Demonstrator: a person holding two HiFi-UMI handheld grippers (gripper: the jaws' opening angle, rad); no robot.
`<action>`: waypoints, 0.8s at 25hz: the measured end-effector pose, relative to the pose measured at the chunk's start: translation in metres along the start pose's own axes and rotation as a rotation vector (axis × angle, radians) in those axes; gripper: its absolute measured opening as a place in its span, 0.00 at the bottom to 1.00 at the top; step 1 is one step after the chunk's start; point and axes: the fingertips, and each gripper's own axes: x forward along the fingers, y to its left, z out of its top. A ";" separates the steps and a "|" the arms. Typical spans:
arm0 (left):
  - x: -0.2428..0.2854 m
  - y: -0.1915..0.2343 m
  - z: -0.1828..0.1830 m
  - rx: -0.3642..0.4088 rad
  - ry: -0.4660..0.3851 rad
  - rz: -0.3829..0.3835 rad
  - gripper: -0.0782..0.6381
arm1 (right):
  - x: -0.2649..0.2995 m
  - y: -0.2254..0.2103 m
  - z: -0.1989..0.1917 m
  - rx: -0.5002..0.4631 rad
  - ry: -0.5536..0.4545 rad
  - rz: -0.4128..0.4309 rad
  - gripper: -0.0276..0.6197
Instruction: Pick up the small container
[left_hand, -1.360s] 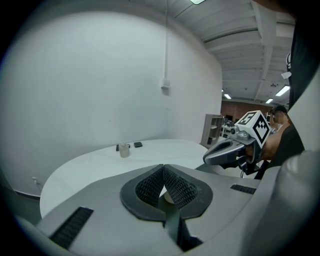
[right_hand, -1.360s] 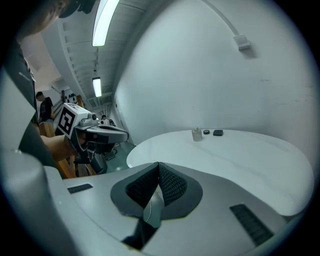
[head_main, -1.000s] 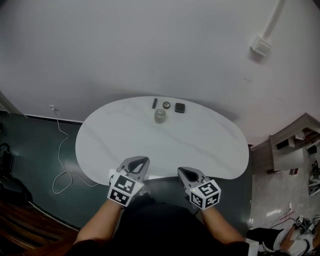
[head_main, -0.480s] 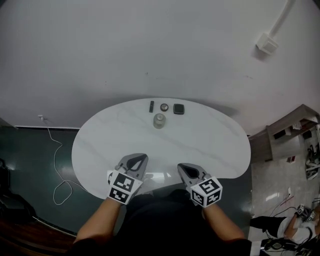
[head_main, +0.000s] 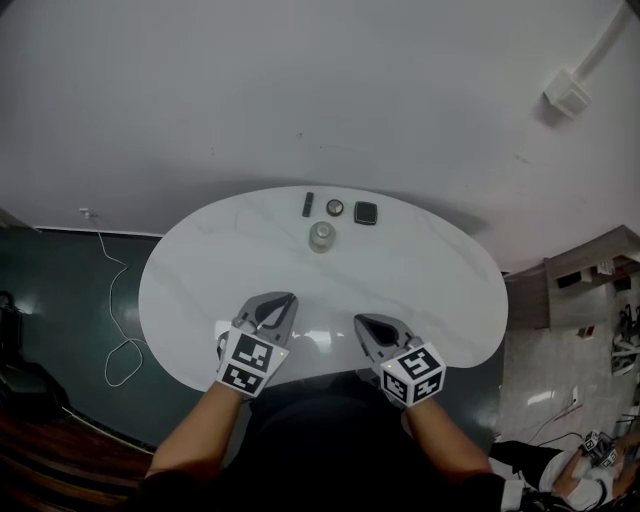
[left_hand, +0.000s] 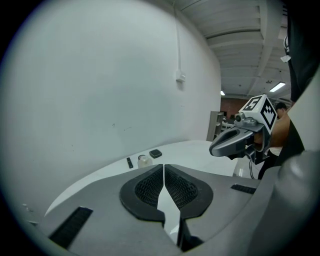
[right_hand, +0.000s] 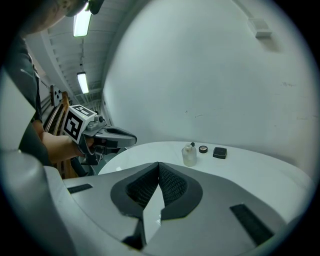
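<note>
Four small items sit at the far edge of the white oval table (head_main: 200, 290): a thin black stick (head_main: 308, 204), a small round container (head_main: 334, 207) with a dark rim, a black square case (head_main: 366, 212), and just nearer a clear little bottle (head_main: 321, 236). In the right gripper view the bottle (right_hand: 189, 155), round container (right_hand: 203, 149) and case (right_hand: 219, 152) lie far ahead. My left gripper (head_main: 283, 300) and right gripper (head_main: 362, 322) hover over the table's near edge, far from the items. Both are shut and empty, pads meeting in the left gripper view (left_hand: 163, 167) and the right gripper view (right_hand: 159, 165).
A white wall rises right behind the table, with a wall box (head_main: 567, 95) and conduit at upper right. A white cable (head_main: 115, 300) loops on the dark floor at left. A shelf unit (head_main: 590, 265) stands at right.
Both grippers have edged a little forward, from the table's near rim to just over its top. Their jaws stay shut. The head view has shifted slightly.
</note>
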 end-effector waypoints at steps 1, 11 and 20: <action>0.004 0.001 0.000 -0.003 0.004 0.009 0.13 | 0.001 -0.003 0.001 -0.006 0.003 0.008 0.04; 0.072 0.029 -0.023 -0.026 0.061 0.074 0.30 | 0.022 -0.031 0.001 -0.002 0.023 0.068 0.04; 0.150 0.058 -0.044 -0.033 0.135 0.079 0.41 | 0.026 -0.053 -0.013 0.044 0.049 0.066 0.04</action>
